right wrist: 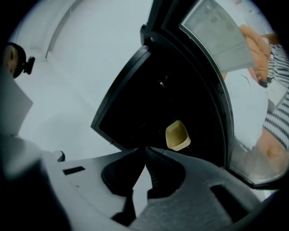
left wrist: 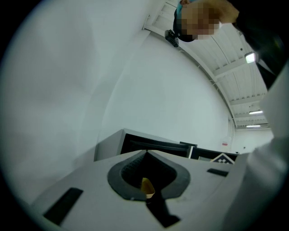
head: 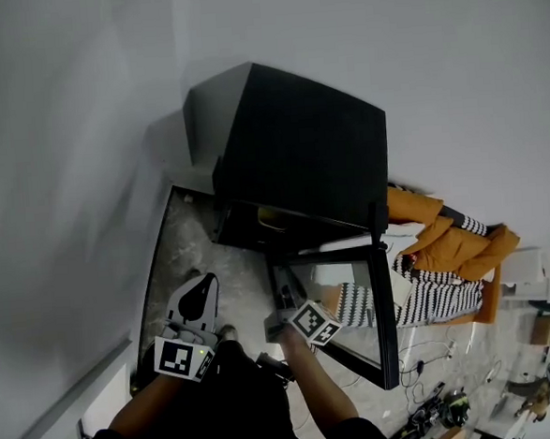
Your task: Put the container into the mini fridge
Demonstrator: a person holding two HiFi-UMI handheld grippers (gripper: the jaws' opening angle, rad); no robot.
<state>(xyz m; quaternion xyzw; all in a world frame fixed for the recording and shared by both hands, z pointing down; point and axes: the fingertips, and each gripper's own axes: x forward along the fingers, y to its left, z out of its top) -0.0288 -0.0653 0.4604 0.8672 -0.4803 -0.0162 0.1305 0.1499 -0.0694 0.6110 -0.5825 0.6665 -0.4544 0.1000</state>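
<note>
A black mini fridge (head: 298, 147) stands against the white wall with its glass door (head: 383, 309) swung open toward me. In the right gripper view a small beige container (right wrist: 177, 135) sits inside the dark fridge (right wrist: 171, 85), just beyond the jaws and apart from them. My right gripper (right wrist: 145, 149) is shut with nothing between its jaws; in the head view it (head: 281, 309) is at the fridge opening. My left gripper (head: 207, 284) hangs to the left of the fridge, jaws shut and empty, pointing toward the fridge (left wrist: 149, 145) from the side.
Orange and striped cloth (head: 446, 249) lies to the right of the open door. Cables and small gear (head: 437, 381) lie on the floor at the lower right. A marbled floor strip (head: 178, 249) runs along the wall left of the fridge.
</note>
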